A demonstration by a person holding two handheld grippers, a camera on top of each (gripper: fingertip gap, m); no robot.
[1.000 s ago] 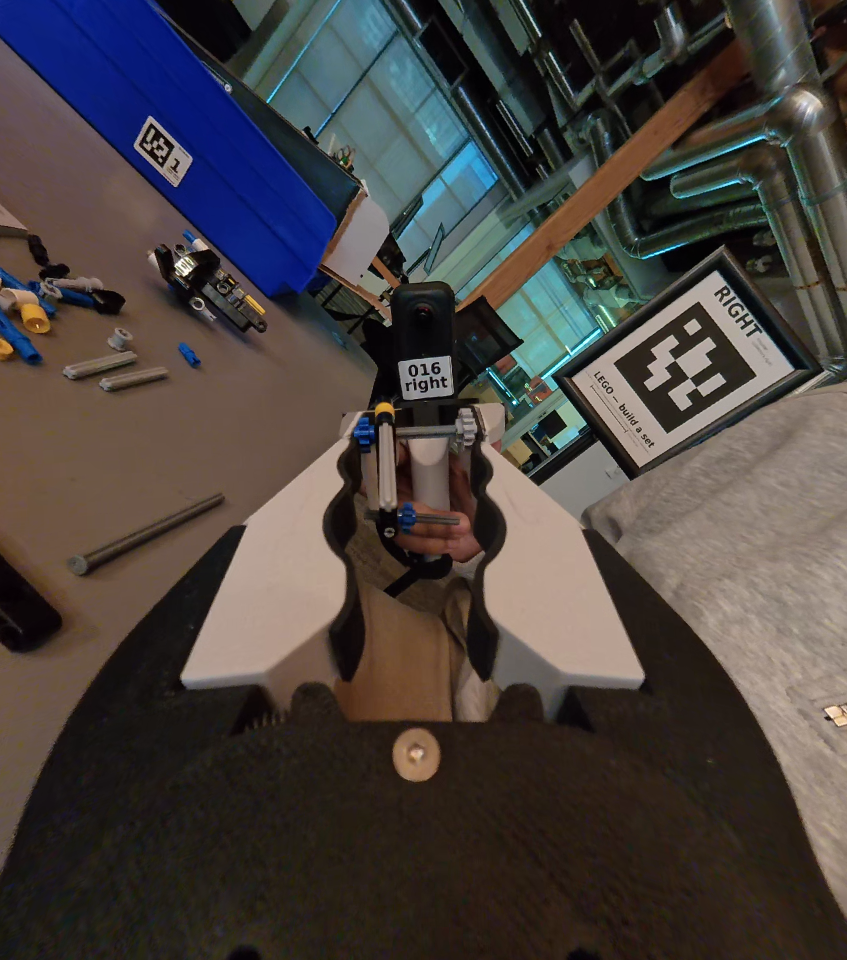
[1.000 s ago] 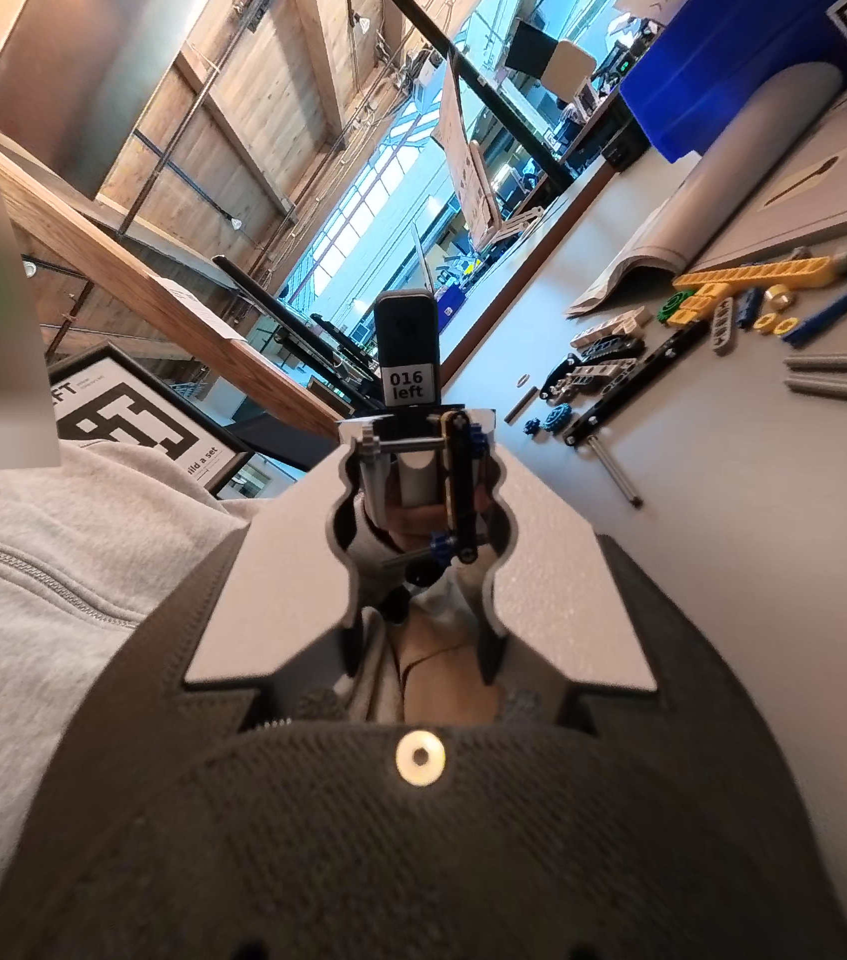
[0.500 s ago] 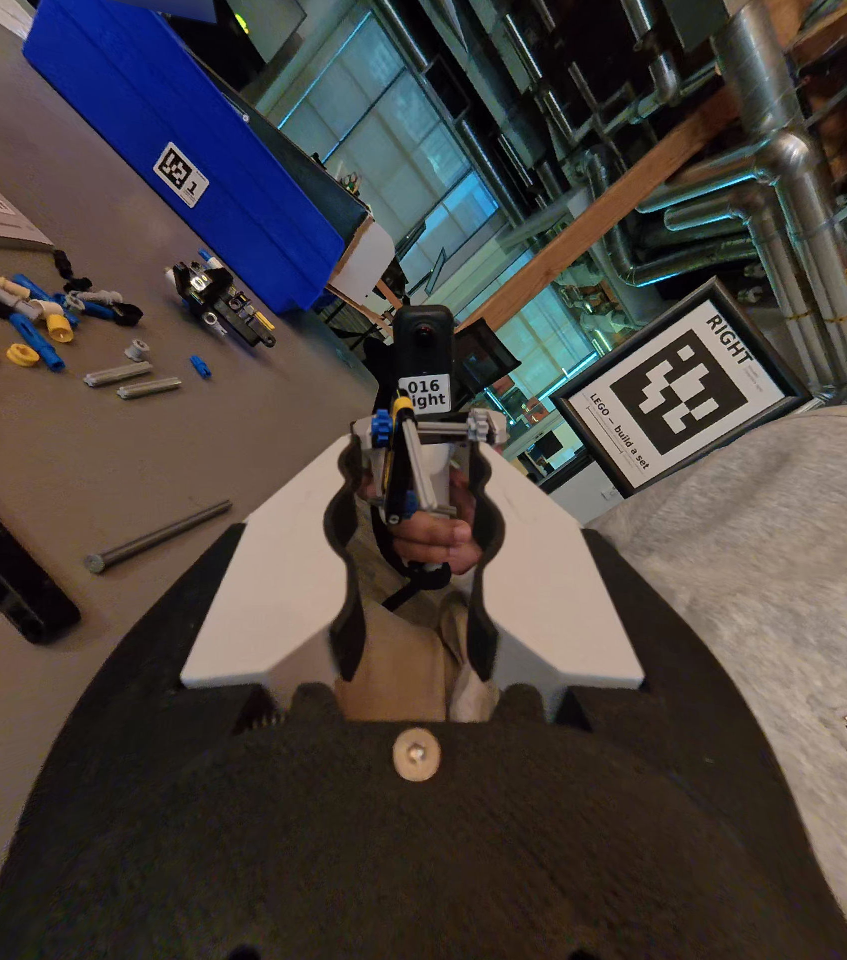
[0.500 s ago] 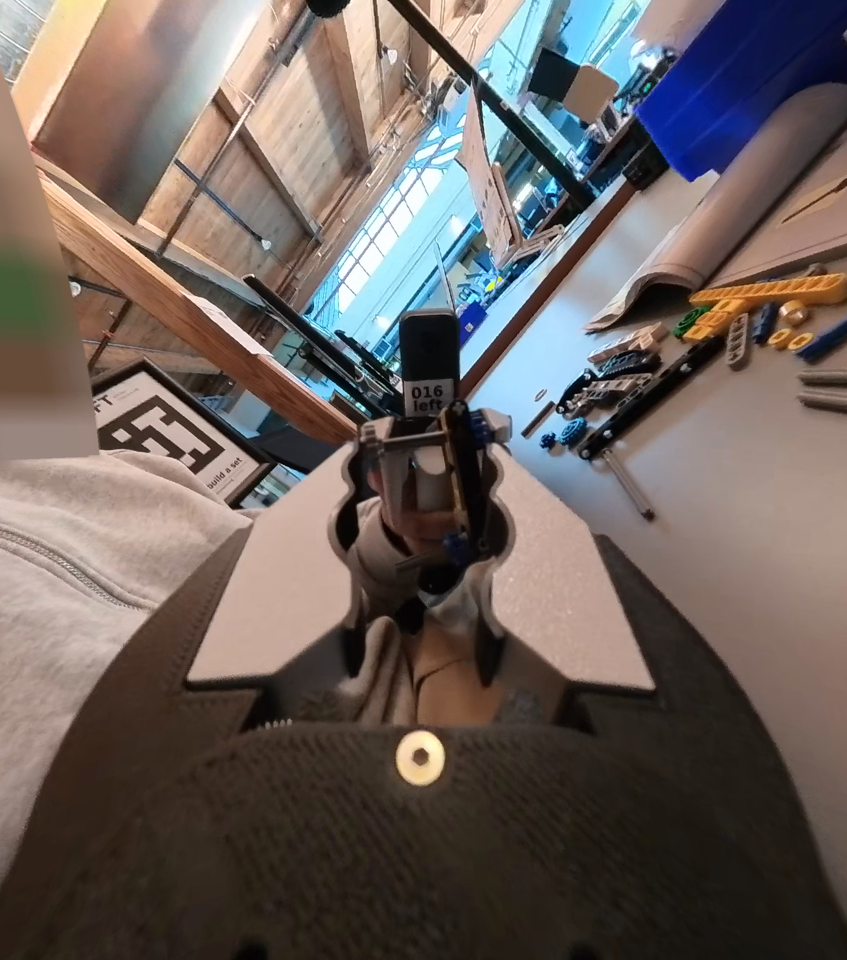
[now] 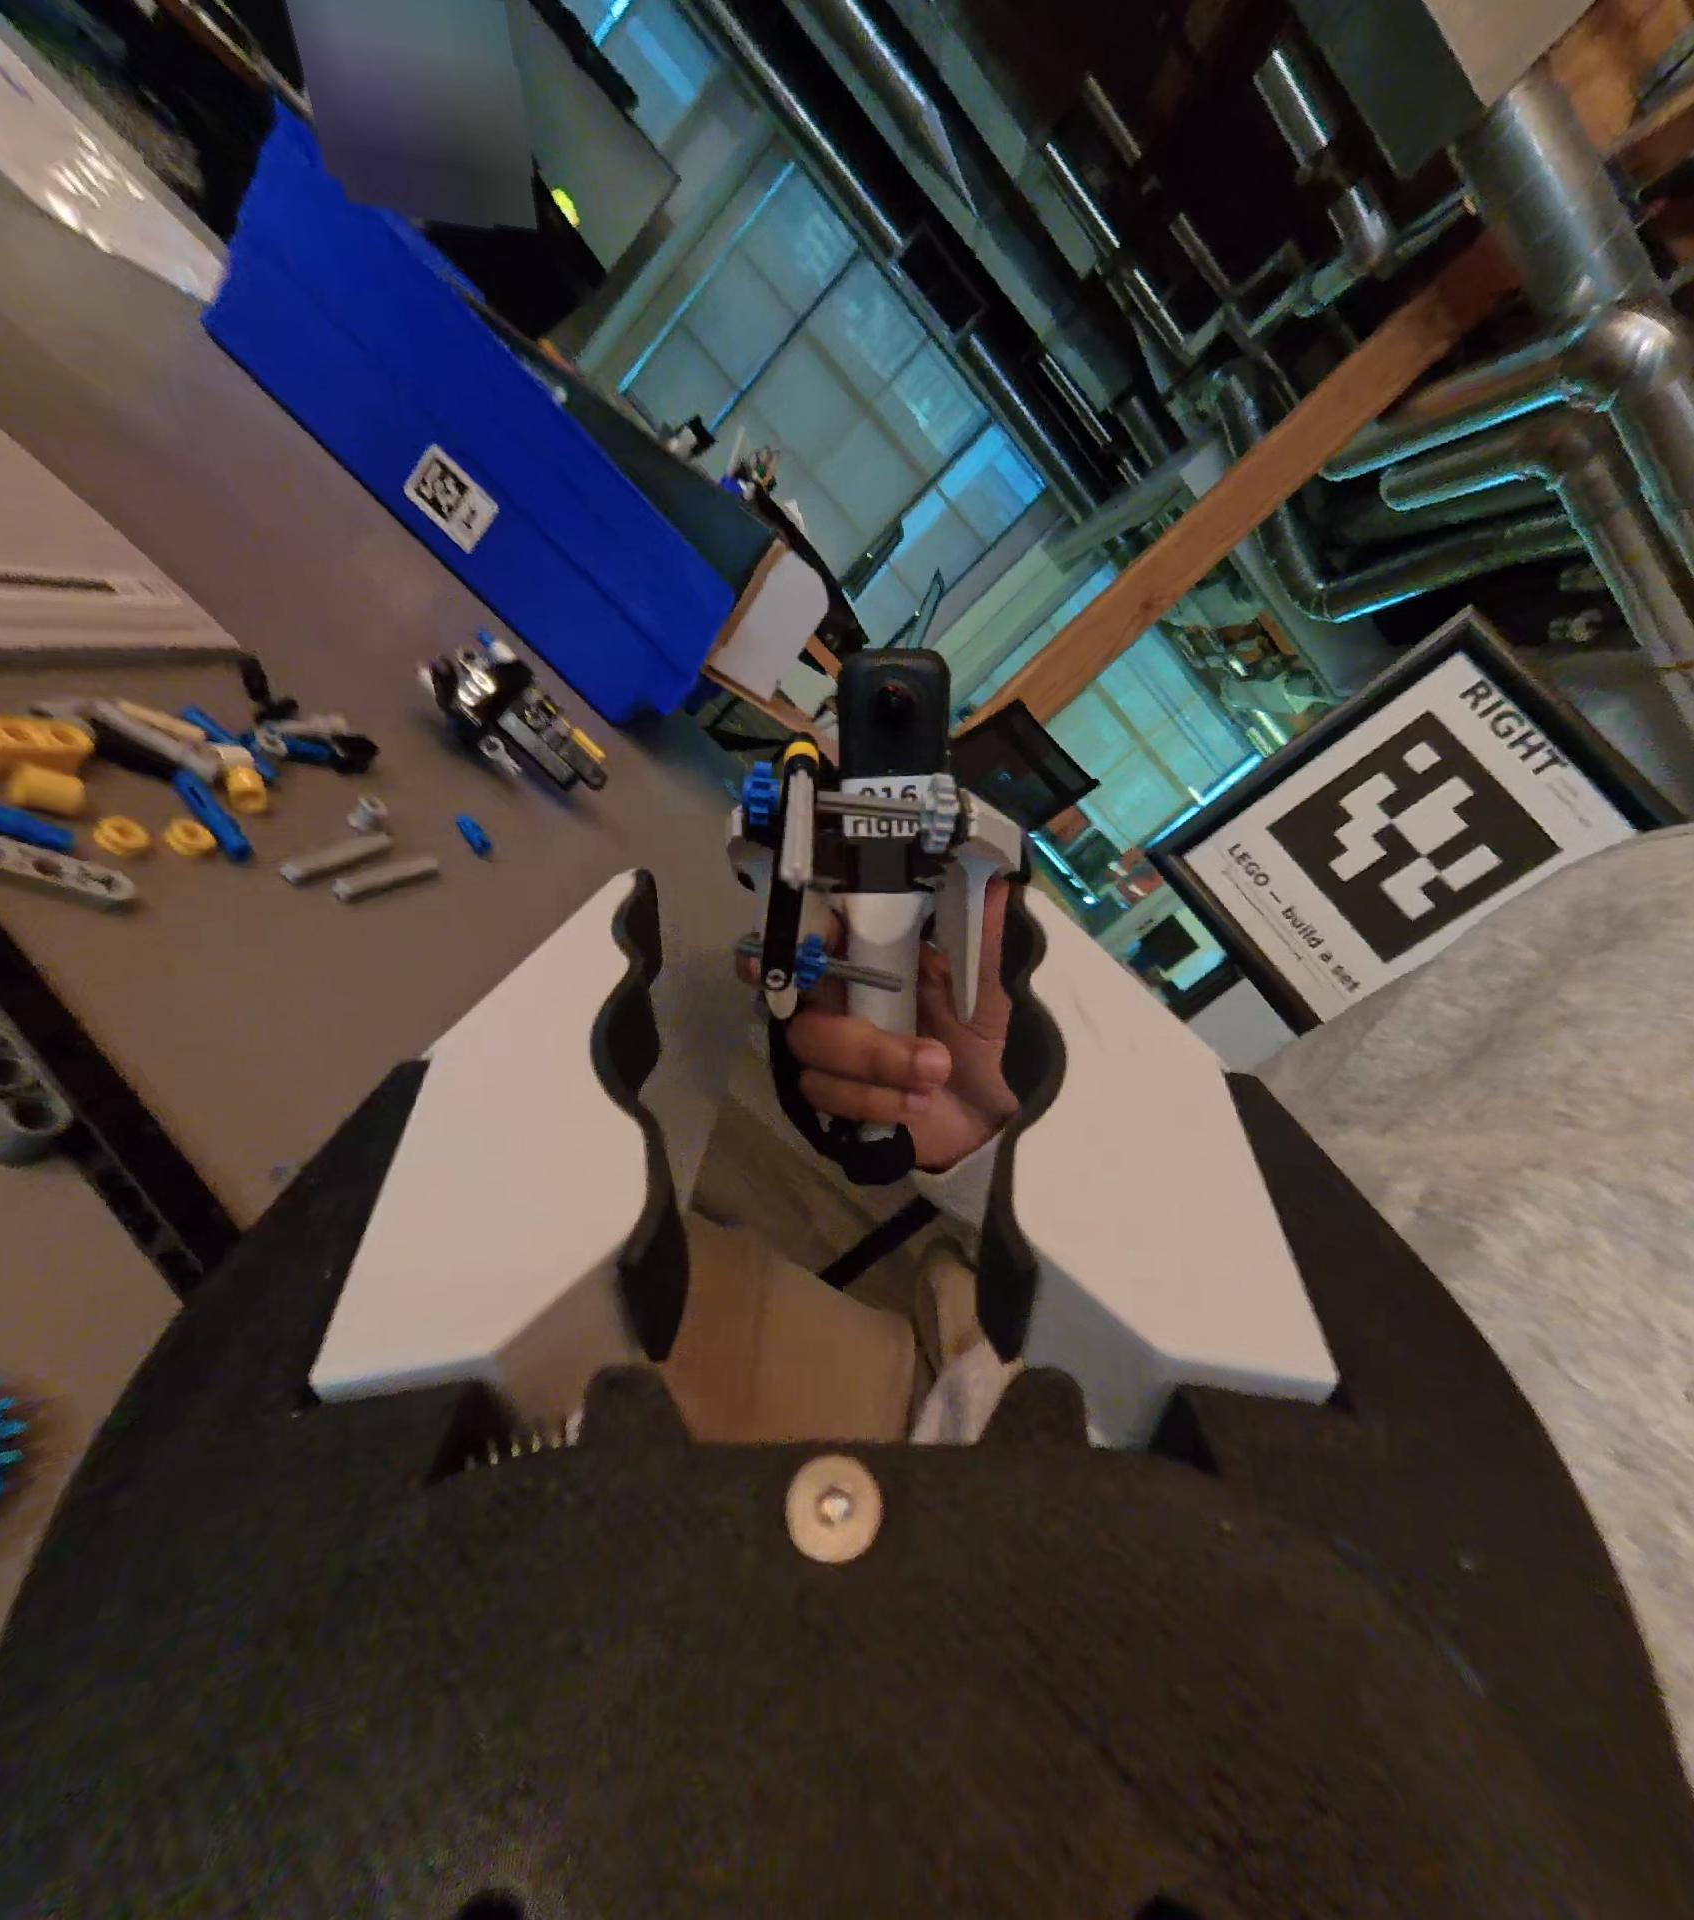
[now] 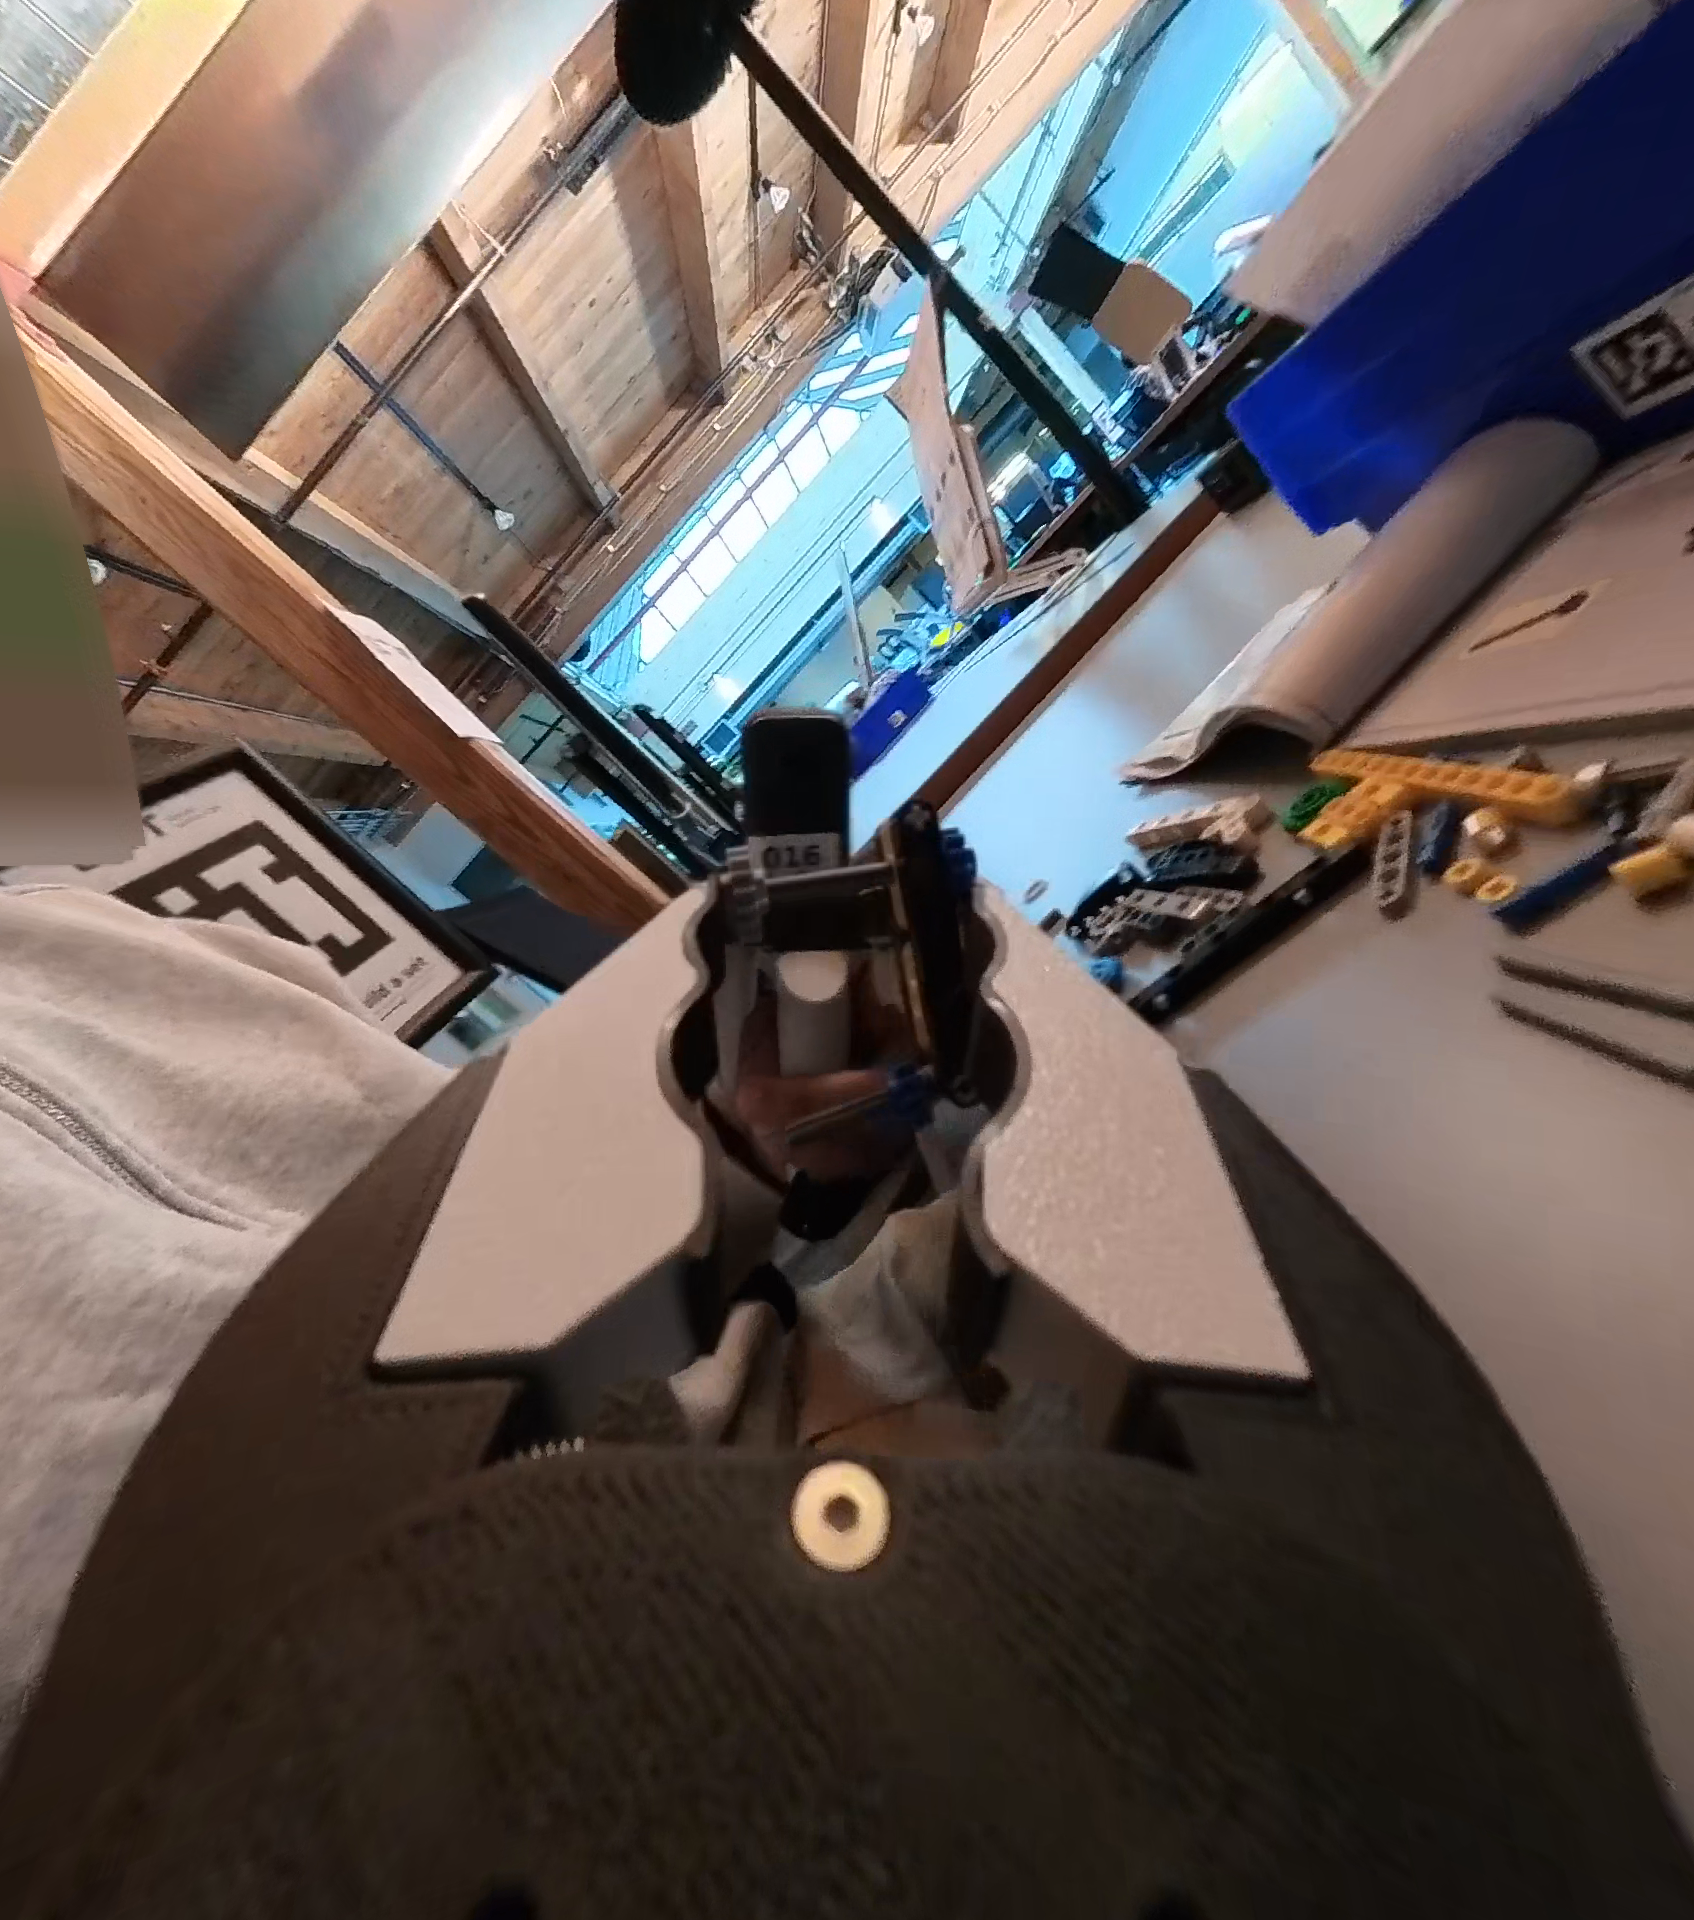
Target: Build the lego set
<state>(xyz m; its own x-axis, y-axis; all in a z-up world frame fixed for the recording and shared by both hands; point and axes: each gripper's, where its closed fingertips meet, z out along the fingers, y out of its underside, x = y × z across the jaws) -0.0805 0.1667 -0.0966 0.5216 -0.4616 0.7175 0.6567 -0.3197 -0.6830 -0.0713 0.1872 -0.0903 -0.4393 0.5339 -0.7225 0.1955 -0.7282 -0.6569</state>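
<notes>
While loose lego parts point(image 5: 199, 821) lie spread on the grey table point(image 5: 303, 987), the right gripper point(image 6: 838, 914) clamps the small black-and-grey axle-and-gear lego assembly point(image 5: 789, 883) aloft, seemingly to keep it reachable. The left gripper point(image 5: 827, 904) gapes empty just short of it.

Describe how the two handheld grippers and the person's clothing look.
Each gripper has a black textured body with a central screw, two pale angular fingers with wavy black pads, a black camera, a white tag. The person wears a grey zipped sweatshirt, tan trousers.
</notes>
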